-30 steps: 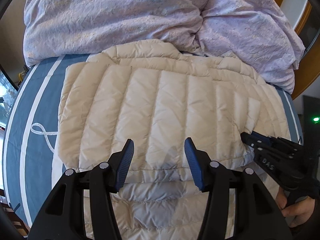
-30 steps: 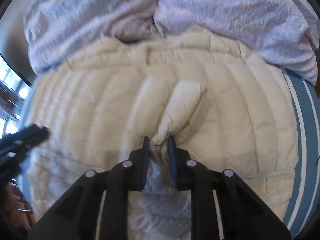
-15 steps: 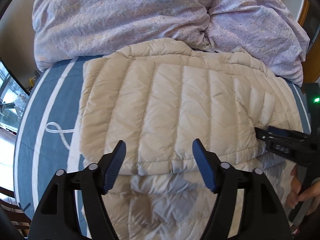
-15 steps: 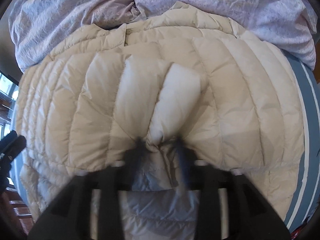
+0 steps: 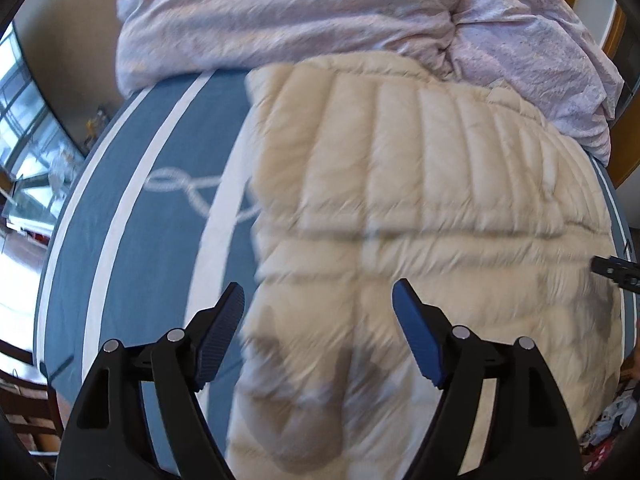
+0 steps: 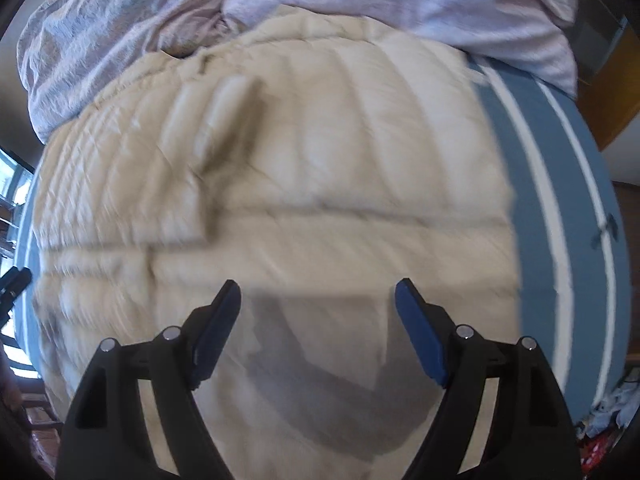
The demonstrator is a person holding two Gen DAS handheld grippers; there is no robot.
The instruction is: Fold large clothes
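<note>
Both tools (image 5: pixel 318 308) (image 6: pixel 318 304) gape above the folded, quilted cream jacket (image 5: pixel 420 208).

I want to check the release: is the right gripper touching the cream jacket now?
Apart. In the right wrist view the right gripper is wide open, and only its shadow lies on the cream jacket; nothing is between the fingers.

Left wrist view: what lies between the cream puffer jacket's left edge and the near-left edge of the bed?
In the left wrist view, only the blue bedspread with its white stripes and rope-knot motif lies beside the puffer jacket; nothing else rests there.
</note>
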